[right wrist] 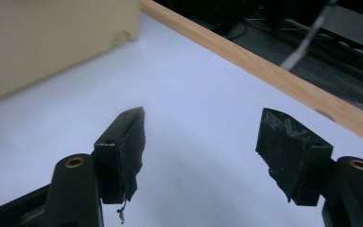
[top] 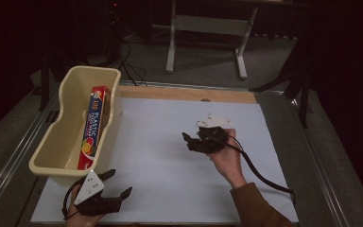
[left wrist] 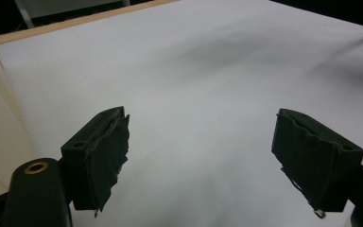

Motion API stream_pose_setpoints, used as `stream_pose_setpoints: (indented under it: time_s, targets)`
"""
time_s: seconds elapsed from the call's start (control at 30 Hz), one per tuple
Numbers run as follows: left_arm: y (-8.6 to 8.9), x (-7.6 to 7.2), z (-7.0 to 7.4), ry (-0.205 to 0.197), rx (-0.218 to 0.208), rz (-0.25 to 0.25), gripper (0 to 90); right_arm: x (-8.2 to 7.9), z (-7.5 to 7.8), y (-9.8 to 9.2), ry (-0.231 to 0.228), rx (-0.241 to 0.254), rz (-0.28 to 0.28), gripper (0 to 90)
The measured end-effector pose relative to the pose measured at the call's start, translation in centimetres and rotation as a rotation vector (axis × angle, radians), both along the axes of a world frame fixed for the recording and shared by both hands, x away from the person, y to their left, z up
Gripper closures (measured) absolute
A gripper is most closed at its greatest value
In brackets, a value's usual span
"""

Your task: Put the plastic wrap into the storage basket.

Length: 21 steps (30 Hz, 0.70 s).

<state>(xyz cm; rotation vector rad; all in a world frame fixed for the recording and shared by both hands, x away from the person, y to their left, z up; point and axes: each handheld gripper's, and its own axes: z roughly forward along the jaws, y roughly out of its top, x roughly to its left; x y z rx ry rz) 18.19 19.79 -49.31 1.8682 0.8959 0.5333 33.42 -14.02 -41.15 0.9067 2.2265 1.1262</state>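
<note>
1. Currently right gripper (top: 192, 140) hovers mid-worktop, jaws spread, nothing between.
2. Left gripper (top: 118, 184) near-left, just beside cream bin (top: 71, 137), jaws spread, empty.
3. Plastic-bag box (top: 93, 126) lies inside the bin, far-left of white worktop (top: 160, 170).

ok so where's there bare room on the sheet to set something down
Most of the white sheet is bare: the wide patch between the bin and the right gripper, and the far strip up to the wood edge. To the right of the hand a cable crosses the sheet. It is crowded at the near left, where the left gripper sits by the bin, which holds a box.
</note>
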Motion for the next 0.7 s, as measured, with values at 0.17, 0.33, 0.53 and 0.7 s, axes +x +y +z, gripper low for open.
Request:
stream_pose_setpoints:
  time_s: [0.17,0.33,0.53,0.7]
  targets:
    - [-0.1,0.1,0.0,0.002,0.008,0.002,19.3,-1.6,-2.2,-4.6,0.004,0.041,-0.074,31.9]
    - [-0.2,0.1,-0.1,0.002,0.009,0.004,19.2,-2.9,-3.7,-7.3,0.001,0.074,-0.126,31.2]
    - [-0.3,0.1,-0.1,0.004,0.019,0.003,18.3,-4.8,-5.6,-9.9,0.031,0.14,-0.148,28.5]
    - [-0.3,0.1,-0.1,0.002,0.022,0.006,18.3,-7.4,-6.6,-11.7,0.008,0.146,-0.149,23.4]
